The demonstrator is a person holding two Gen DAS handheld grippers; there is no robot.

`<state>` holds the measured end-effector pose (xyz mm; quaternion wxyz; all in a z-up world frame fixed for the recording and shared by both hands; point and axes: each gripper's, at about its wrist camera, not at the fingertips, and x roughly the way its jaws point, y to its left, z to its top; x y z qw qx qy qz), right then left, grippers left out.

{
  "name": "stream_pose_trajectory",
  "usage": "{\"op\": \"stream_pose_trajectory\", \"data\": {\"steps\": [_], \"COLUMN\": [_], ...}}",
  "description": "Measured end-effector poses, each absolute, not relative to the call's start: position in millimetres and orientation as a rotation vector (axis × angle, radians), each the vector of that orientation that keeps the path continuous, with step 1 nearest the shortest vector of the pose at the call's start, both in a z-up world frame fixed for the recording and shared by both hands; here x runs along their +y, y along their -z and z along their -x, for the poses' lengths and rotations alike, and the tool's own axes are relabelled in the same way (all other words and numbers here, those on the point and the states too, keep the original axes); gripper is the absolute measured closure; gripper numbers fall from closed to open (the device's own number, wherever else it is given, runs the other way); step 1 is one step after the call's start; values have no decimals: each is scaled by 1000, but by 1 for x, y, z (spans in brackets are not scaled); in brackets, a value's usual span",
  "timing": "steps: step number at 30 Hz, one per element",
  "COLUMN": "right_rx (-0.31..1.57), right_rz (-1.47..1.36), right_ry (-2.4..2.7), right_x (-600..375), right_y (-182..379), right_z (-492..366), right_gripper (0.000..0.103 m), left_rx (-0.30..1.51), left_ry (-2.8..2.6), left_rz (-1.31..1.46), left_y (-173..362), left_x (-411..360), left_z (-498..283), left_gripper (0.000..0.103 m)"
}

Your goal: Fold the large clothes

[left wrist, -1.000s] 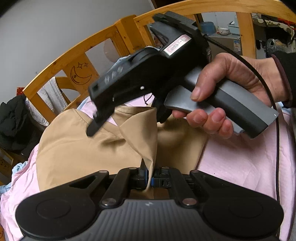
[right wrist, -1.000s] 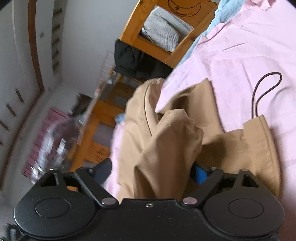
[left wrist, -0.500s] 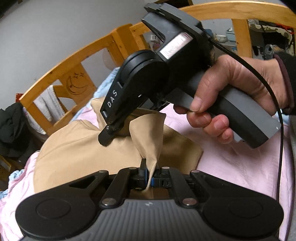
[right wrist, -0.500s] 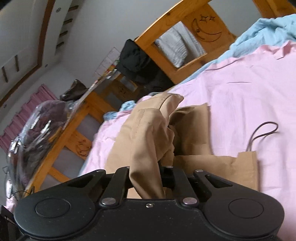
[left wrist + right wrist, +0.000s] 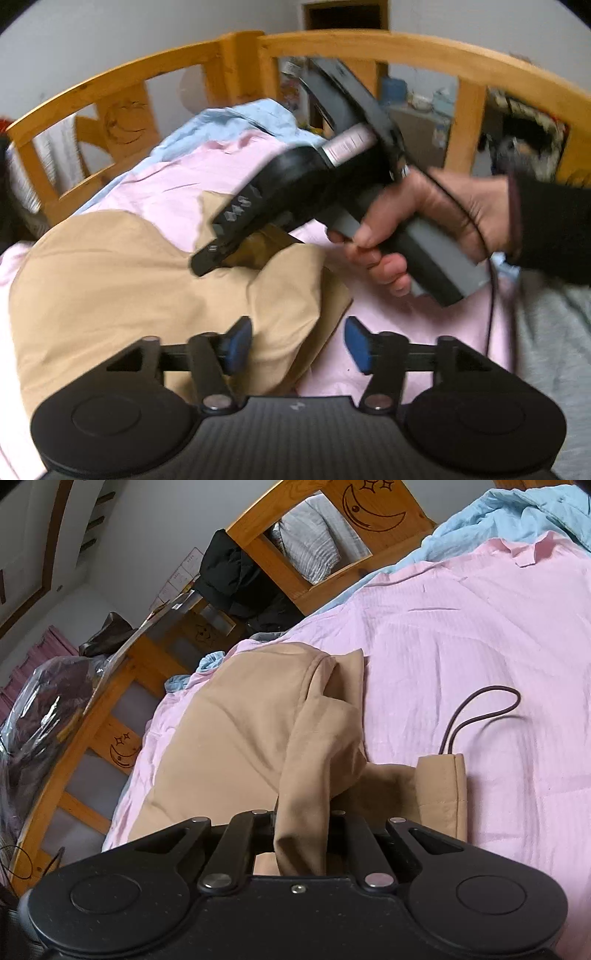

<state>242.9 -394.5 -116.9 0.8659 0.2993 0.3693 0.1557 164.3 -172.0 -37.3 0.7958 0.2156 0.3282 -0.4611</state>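
Observation:
A tan garment (image 5: 122, 280) lies bunched on the pink bed sheet (image 5: 192, 181). My left gripper (image 5: 295, 345) hangs just above a fold of it; its jaws are opening, and the blue pads (image 5: 236, 343) stand apart without pressing the cloth that lies between them. A hand holds my right gripper (image 5: 207, 260) further up in the left wrist view, its tip down on the tan cloth. In the right wrist view my right gripper (image 5: 301, 821) is shut on a gathered tan fold (image 5: 306, 805) of the tan garment (image 5: 236, 738). A dark drawstring loop (image 5: 480, 710) lies on the sheet.
A wooden bed rail (image 5: 229, 62) with moon carvings curves around the far side. A light blue cloth (image 5: 236, 118) lies bunched at the bed's far end. Dark clothes (image 5: 236, 579) hang beyond the wooden frame (image 5: 295, 576). A grey cloth (image 5: 554, 350) lies at the right.
My left gripper let go of the tan fold and its jaws spread. My right gripper closed on a gathered tan fold and dipped toward the garment.

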Motion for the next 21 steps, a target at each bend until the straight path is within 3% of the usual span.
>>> {"op": "stream_pose_trajectory", "data": {"steps": [7,17,21], "right_rx": [739,696,700], "right_rz": [-563,-418,-432], "right_ry": [-309,-229,-181], "right_x": [-387,-363,-360], "right_y": [109,101,100], "right_z": [-237,-223,-220], "right_gripper": [93,89,78], "left_rx": [690,902,952], "left_ry": [757,301,310], "left_rz": [-135,97,142], "left_y": [-7,29,48], "left_x": [-92,-17,-10], "left_z": [-183,-246,-254], "left_gripper": [13,10,7]}}
